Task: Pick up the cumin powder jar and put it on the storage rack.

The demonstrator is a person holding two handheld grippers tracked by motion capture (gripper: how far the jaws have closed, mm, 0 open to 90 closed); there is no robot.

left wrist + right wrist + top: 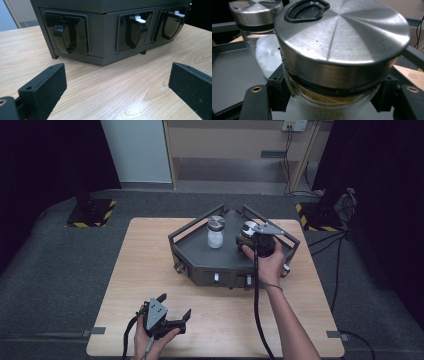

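Observation:
A dark grey tray (196,259) with raised rails stands on the wooden table (145,270). Inside it are two glass jars with steel lids. The left jar (215,234) (263,47) holds white powder. The right jar (248,227) (342,50) holds tan granules, and my right gripper (252,240) (332,98) is shut on it just below the lid, over the tray's right side. My left gripper (175,305) (117,90) rests low near the table's front edge, jaws wide open with nothing between them, pointing at the tray's front wall (105,37).
The tray's front wall has dark scoop-shaped dispensers, two with white tabs (140,19). Black-and-yellow stand bases (90,212) sit on the floor beyond the table. Cables (335,250) trail at the right. A wooden shelf unit (235,150) stands behind.

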